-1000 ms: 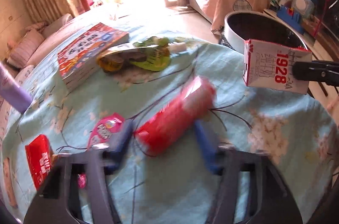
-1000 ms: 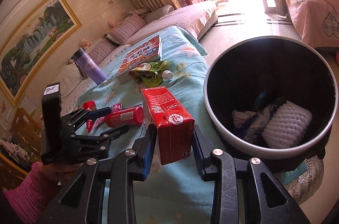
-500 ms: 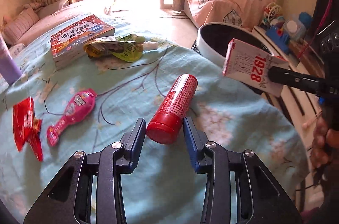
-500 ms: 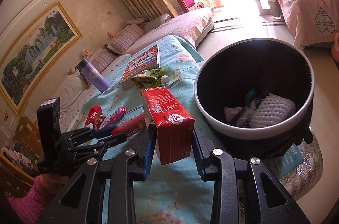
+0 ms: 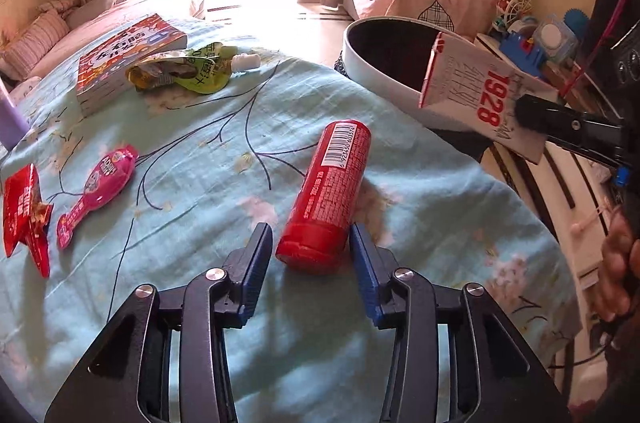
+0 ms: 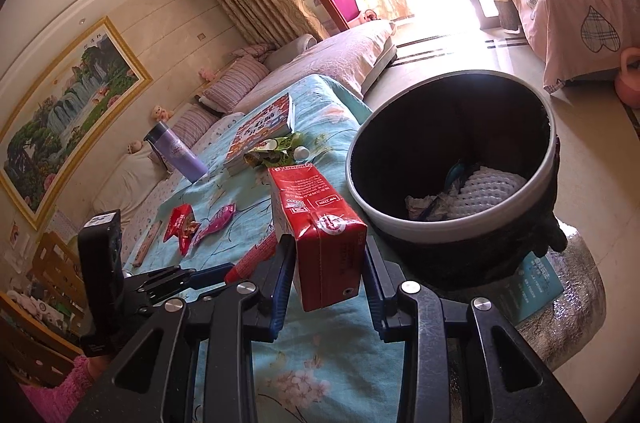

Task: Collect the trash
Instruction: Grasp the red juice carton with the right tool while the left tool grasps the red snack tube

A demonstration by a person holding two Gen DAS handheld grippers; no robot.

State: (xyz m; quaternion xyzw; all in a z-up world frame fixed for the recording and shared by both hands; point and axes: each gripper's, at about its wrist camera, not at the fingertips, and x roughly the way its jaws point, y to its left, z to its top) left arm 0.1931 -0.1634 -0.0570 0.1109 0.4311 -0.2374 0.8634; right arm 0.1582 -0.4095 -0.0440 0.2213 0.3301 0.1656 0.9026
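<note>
Right tongs (image 6: 325,275) clamped on carton (image 6: 320,231), short of bin (image 6: 452,223); early release risks floor. Left tongs (image 5: 310,261) apart around tube (image 5: 328,191); could roll.

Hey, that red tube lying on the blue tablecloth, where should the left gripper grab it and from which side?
Grip the red tube across its round body near the capped near end, coming in along its length from that end. It lies flat and points away from the left gripper, whose open fingers already straddle it, so they would likely close squarely on its curved sides.
</note>
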